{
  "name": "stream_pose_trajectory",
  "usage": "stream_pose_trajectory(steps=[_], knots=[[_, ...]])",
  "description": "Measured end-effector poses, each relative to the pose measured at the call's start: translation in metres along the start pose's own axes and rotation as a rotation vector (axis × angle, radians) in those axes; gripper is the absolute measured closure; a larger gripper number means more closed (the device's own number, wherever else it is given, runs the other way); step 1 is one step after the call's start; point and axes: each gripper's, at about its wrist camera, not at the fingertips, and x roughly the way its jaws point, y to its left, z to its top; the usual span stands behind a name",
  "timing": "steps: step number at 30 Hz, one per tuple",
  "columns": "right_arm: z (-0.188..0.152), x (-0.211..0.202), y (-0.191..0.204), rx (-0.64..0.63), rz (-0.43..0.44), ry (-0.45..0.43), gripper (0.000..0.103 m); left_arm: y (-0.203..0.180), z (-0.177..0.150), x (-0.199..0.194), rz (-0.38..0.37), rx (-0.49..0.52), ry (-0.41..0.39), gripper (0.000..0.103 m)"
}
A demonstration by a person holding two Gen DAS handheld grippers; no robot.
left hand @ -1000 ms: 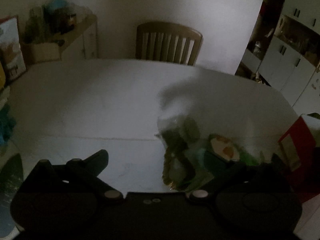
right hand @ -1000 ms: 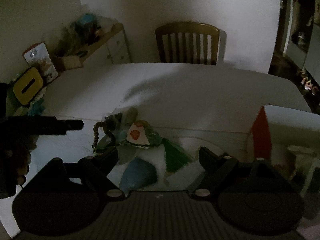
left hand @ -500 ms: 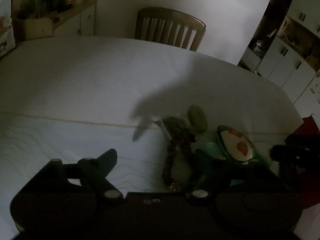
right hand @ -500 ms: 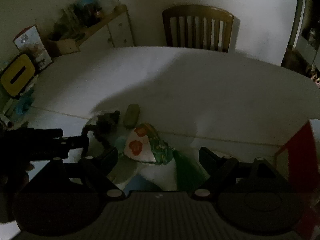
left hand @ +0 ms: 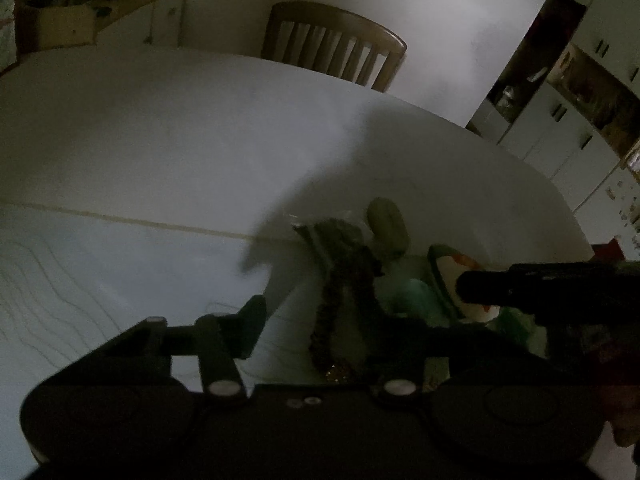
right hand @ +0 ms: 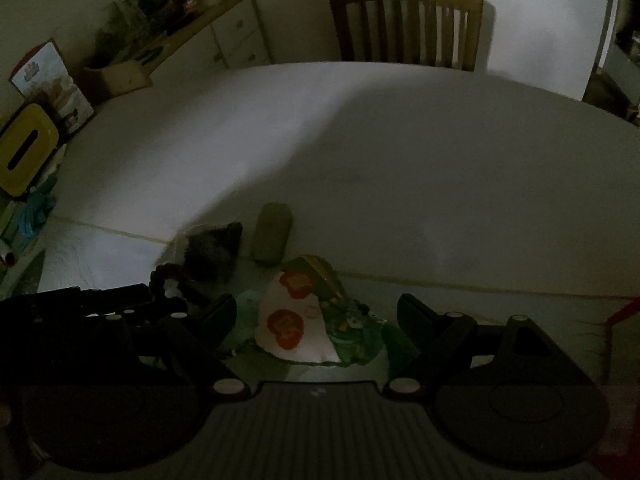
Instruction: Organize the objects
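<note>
Dim room, white table [right hand: 400, 152] in front of me with a small heap of objects near its close edge. My right gripper [right hand: 316, 320] is spread wide, empty, one finger on each side of a white pouch with red pepper prints [right hand: 294, 330] that has a green patterned edge; fingers not touching it as far as I can tell. Just beyond the pouch lies an olive oblong case [right hand: 272, 238], and beside that to the left a dark fuzzy lump [right hand: 214, 252], too dark to name. A dark beaded loop [right hand: 170, 280] sits just left of the pouch, next to the fuzzy lump. My left gripper [left hand: 316, 320] is also spread apart, nothing clamped; the beaded loop [left hand: 332, 316] lies between its fingers on the table, the right finger is mostly lost in the dark. In the left wrist view the right gripper's black finger [left hand: 520, 286] pokes in from the right over the pouch [left hand: 448, 268]. Wooden chair [right hand: 406, 24] at the far side of the table, yellow tissue box [right hand: 24, 148] on the left edge, red box [right hand: 624, 312] at the right edge.
</note>
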Motion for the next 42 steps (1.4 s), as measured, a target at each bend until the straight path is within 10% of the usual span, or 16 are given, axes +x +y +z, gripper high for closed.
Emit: stream_pose_trajectory(steps=[13,42], knots=[[-0.006,0.005,0.002,0.014,-0.011,0.020,0.041,-0.003,-0.001,-0.001,-0.071,-0.024,-0.004,0.095],[-0.033,-0.125,0.002,0.042,0.017,-0.128,0.054,-0.058,0.011,-0.088,-0.202,-0.012,-0.057,0.097]])
